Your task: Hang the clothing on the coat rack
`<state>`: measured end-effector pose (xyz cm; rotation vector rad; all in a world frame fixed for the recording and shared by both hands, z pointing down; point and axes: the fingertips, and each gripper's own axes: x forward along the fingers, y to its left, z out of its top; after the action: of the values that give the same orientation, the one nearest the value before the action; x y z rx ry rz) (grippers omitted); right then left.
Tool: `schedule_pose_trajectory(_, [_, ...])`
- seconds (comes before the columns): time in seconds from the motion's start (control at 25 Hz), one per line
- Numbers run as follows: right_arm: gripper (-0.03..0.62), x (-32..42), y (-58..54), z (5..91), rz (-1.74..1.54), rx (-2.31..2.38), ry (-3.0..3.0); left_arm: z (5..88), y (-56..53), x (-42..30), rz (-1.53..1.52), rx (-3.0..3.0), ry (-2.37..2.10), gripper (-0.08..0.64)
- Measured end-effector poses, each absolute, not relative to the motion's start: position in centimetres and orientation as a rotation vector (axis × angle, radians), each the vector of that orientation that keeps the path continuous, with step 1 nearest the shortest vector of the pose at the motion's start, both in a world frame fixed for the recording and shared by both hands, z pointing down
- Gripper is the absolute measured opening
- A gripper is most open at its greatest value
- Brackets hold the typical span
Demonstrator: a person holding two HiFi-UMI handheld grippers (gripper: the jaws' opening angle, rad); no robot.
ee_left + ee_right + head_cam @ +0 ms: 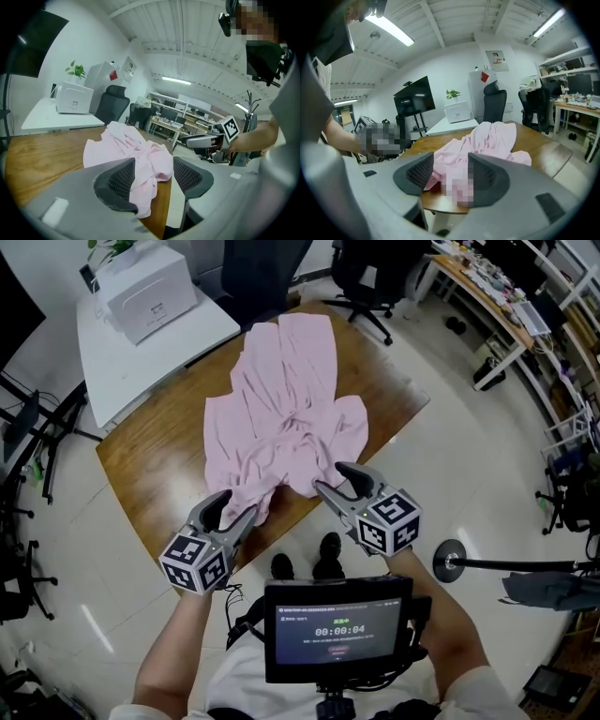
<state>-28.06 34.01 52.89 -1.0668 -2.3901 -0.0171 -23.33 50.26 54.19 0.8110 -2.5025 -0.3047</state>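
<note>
On wooden table (141, 465), pink garment (281, 418).

My right gripper (451, 174) has its jaws apart, with the near edge of the crumpled pink garment (492, 138) between them on the wooden table (546, 152).

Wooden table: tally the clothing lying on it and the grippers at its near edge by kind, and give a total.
pink garment: 1
grippers: 2 (left gripper, right gripper)
Total: 3
</note>
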Motion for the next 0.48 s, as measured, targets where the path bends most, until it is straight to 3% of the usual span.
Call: schedule_pose_trajectory(0.48, [0.242, -34.7, 34.1, 57.4, -0.170, -1.051, -2.263, 58.1, 48.4, -25.0, -0.066, 0.838, -2.413, 0.287])
